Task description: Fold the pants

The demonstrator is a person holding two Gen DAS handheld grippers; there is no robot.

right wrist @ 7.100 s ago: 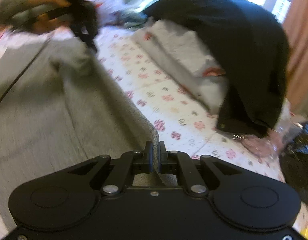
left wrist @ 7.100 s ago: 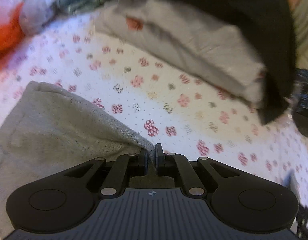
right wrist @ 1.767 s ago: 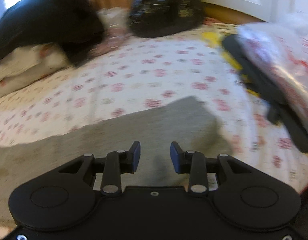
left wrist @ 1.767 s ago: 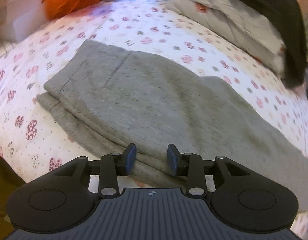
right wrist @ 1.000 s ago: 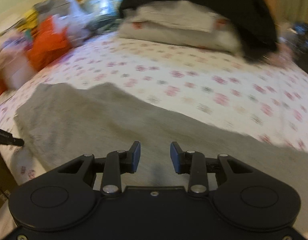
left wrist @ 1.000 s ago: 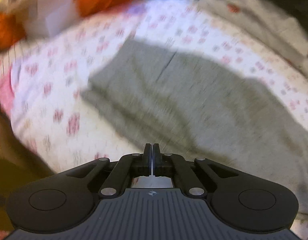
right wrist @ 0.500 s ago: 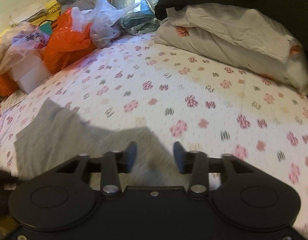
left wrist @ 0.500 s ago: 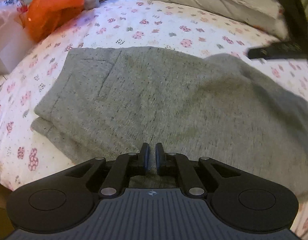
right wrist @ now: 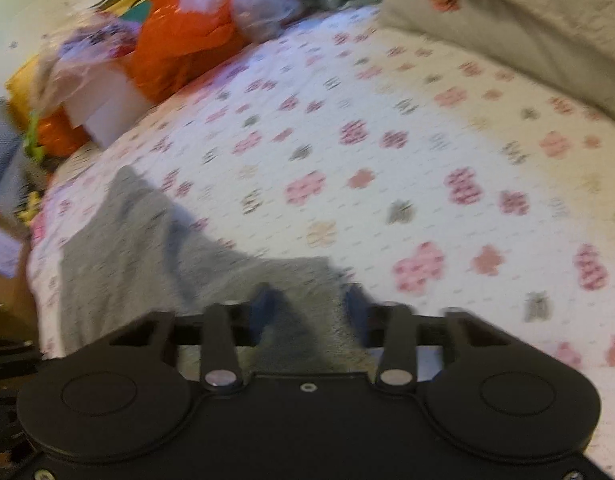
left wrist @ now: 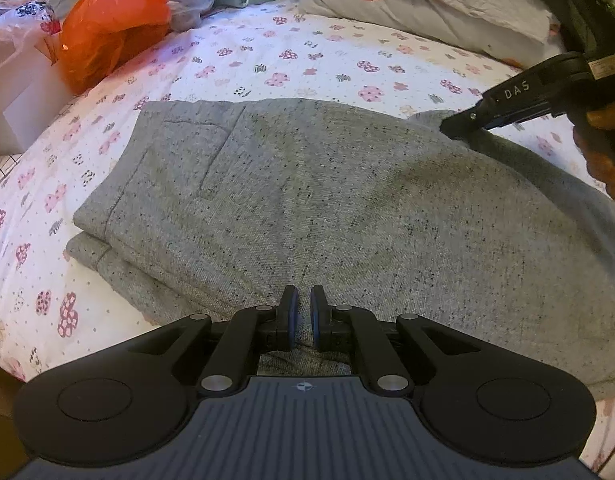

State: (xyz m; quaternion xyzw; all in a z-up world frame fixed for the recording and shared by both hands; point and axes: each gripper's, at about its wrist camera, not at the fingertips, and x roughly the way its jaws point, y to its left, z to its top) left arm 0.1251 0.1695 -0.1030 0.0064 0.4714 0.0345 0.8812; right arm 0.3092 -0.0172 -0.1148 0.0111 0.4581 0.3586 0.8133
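Pants (left wrist: 307, 200) flat on bedsheet (left wrist: 267, 60) — left tongs (left wrist: 301, 316) pinching near edge | right tongs (right wrist: 307, 312) closing over fabric

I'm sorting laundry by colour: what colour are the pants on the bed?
Heather grey flecked with dark specks; the pants show best in the left wrist view.

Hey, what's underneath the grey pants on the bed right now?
The grey pants lie folded over themselves: a second grey layer peeks out beneath the near left edge. Around them shows the flowered bedsheet. Whatever else lies beneath is covered.
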